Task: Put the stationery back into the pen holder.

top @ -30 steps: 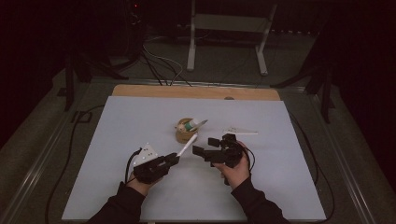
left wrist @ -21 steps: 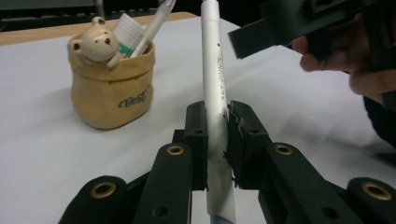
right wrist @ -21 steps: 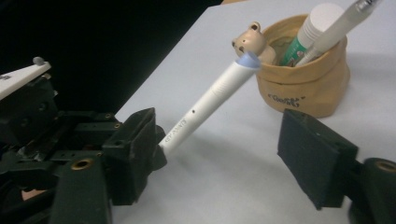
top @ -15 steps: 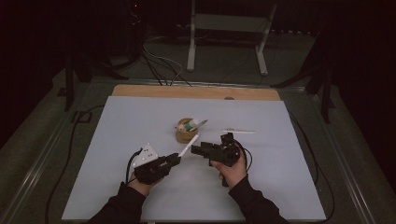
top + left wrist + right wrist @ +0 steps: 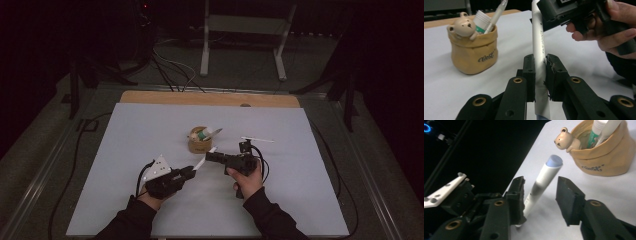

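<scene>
Left tool (image 5: pixel 539 72) grips the white pen (image 5: pixel 539 47); right tool (image 5: pixel 539 195), closing, straddles it unclamped.

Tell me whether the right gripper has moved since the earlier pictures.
Yes, slightly: the right gripper has edged left, now below the bear-shaped holder, its jaws closing around the white pen held in the left gripper.

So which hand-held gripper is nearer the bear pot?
Right. The right hand-held gripper sits just below the bear pot, around the white pen; the left hand-held gripper clamps it lower down.
</scene>
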Available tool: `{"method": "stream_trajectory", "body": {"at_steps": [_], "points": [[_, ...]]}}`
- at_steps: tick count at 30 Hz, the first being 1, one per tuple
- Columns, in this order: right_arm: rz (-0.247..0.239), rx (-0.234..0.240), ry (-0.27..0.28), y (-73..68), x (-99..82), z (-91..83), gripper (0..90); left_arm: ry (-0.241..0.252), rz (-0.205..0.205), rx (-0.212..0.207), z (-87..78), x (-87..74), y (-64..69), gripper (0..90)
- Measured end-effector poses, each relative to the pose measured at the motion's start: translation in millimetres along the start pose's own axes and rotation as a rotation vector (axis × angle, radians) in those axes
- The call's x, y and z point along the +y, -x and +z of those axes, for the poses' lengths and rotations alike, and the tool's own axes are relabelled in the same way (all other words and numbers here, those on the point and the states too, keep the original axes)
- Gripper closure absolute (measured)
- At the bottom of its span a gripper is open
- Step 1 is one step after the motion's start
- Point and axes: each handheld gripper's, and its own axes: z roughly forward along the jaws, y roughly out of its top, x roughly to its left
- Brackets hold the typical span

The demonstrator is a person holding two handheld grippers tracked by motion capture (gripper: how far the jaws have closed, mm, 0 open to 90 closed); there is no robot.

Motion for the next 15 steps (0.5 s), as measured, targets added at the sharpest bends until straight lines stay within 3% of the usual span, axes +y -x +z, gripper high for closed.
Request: {"method": "stream_trajectory", "body": {"at_steps": [7,10,15], "points": [[0.052,0.042,0.004,4.8,0.3,1.0,64.8,-0.006,0.001,-0.016,1.8,-1.4,-0.1,79.4],[0.077,0.061,0.009,7.5,0.4,0.5,74.7,-0.012,0.002,-0.018,2.3,-1.9,-0.3,79.4],[0.102,0.089,0.004,10.0,0.1,0.9,77.8,-0.020,0.000,-0.025,3.2,-2.5,-0.8,79.4]]}}
